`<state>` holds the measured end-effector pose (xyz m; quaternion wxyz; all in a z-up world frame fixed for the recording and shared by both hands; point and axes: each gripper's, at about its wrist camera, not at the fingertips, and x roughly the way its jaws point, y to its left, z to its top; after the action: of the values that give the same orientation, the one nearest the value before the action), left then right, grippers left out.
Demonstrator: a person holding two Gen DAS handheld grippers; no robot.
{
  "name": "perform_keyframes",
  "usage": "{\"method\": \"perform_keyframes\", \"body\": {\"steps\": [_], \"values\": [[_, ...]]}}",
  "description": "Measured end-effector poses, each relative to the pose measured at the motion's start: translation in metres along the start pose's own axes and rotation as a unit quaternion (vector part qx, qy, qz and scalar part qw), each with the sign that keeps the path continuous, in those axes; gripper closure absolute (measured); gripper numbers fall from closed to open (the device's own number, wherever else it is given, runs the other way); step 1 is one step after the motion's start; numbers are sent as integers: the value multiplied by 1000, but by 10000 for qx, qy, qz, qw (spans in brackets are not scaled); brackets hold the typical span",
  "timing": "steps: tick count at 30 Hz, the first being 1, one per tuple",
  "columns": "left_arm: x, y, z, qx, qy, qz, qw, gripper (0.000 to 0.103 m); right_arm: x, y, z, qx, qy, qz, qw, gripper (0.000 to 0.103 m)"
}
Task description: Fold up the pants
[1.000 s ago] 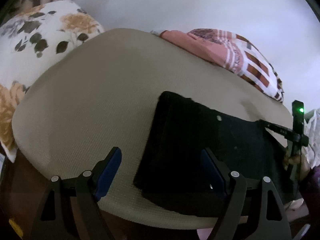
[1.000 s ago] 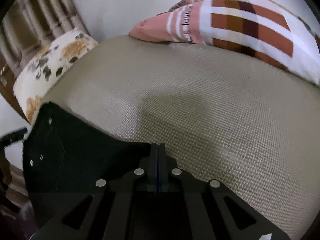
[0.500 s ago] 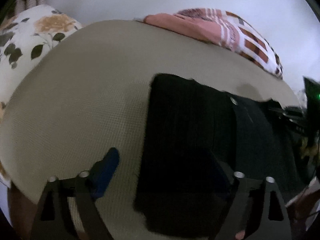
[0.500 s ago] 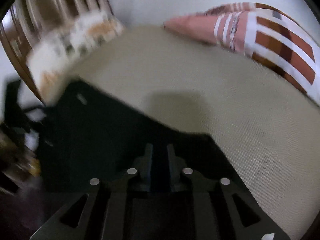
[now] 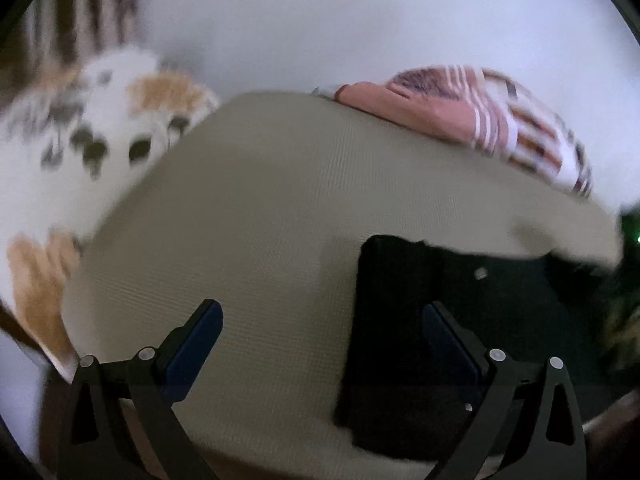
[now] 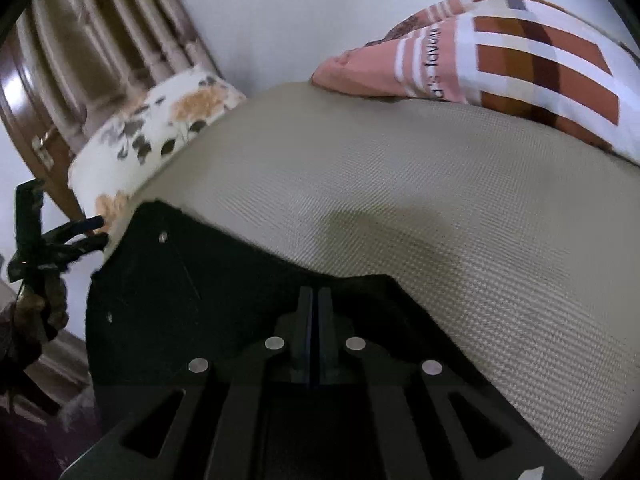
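Observation:
The black pants [image 5: 424, 328] lie folded flat on the beige mattress [image 5: 280, 200], near its front edge. My left gripper [image 5: 320, 320] is open above the bed; its right finger hangs over the pants' left part and its left finger over bare mattress. In the right wrist view the pants [image 6: 180, 288] spread out to the left. My right gripper [image 6: 314, 300] has its jaws together over the pants' far edge; whether cloth is pinched between them does not show. The left gripper [image 6: 80, 232] also shows at that view's left edge.
A floral pillow [image 5: 92, 152] lies at the bed's left end and a pink striped pillow [image 5: 480, 116] against the white wall [image 5: 360, 20]. A wooden headboard and curtain [image 6: 80, 60] stand at the far left.
The left gripper rose and pulled back from the pants. The right gripper's jaws stood slightly apart half a second ago and are together again.

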<state>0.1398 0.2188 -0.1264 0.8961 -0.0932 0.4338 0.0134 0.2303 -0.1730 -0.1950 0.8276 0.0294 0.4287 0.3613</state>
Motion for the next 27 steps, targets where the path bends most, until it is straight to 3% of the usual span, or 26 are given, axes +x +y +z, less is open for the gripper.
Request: {"method": "perform_keyframes", "body": {"steps": [3, 5, 9, 10, 12, 13, 14, 15, 16, 17, 23, 27], "values": [[-6, 25, -13, -918, 596, -657, 9918, 4, -2, -9, 2, 242, -69, 40, 9997, 99], [0, 29, -28, -1263, 1127, -1239, 9778, 4, -3, -11, 2, 331, -70, 41, 9994, 99], [22, 16, -59, -1821, 2061, -2233, 9351, 4, -2, -8, 2, 279, -67, 14, 9996, 95], [27, 10, -62, -1835, 2178, -2363, 9290, 4, -2, -7, 2, 274, -64, 18, 9996, 94], [33, -1, -65, -1807, 2287, -2442, 9249, 5, -1, -7, 2, 267, -52, 13, 9996, 94], [33, -5, -65, -1792, 2254, -2480, 9250, 9, -1, -7, 1, 268, -48, 10, 9996, 93], [31, -10, -62, -1741, 2162, -2489, 9279, 27, -2, -7, 1, 273, -44, 11, 9996, 93], [29, -13, -59, -1604, 2086, -2337, 9360, 40, -1, -7, 1, 291, -37, 14, 9996, 93], [27, -17, -55, -1434, 2027, -2088, 9459, 73, -2, -7, 1, 302, -34, 15, 9995, 93], [24, -18, -52, -1322, 1933, -1957, 9523, 86, -2, -7, 1, 310, -25, 13, 9995, 93], [17, -35, -40, -893, 1668, -1741, 9664, 86, -1, -8, 2, 339, -5, 1, 9994, 93], [16, -52, -5, -533, 1321, -1817, 9730, 87, -7, -8, 3, 512, -41, -121, 9986, 89]]}}
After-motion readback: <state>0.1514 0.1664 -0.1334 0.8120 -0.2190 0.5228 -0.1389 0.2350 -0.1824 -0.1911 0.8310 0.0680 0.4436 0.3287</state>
